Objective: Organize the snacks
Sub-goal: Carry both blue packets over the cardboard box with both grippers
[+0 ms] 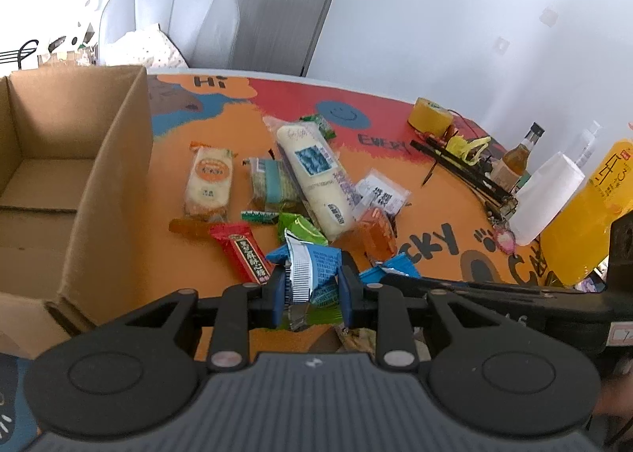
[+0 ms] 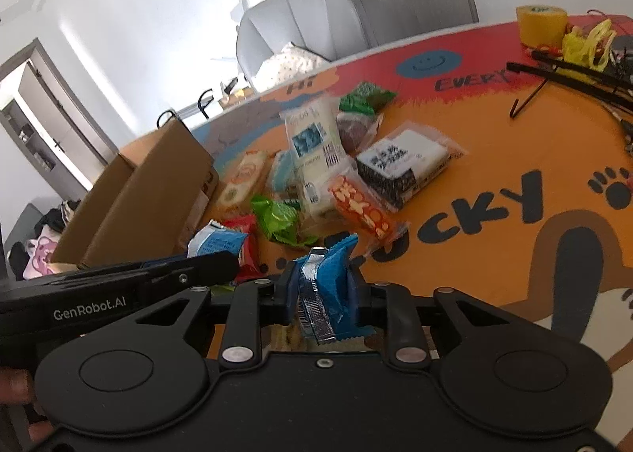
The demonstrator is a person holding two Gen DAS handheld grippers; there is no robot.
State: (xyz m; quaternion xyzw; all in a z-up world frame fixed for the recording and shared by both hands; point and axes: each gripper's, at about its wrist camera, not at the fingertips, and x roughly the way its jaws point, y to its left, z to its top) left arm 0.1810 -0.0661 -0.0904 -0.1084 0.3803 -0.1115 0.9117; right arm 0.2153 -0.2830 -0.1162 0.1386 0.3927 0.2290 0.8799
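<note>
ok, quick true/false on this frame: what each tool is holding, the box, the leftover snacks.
1. The left tool is shut on a blue snack packet. True.
2. The right tool is open. False: it is shut on a second blue packet.
3. The cardboard box holds several snacks. False: no snacks show in the visible part.
4. Snacks lie loose on the table. True.
5. The red packet is in the box. False: it's on the table.

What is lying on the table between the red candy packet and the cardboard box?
Only bare orange table in the left wrist view: nothing lies between the red candy packet and the cardboard box wall.
</note>
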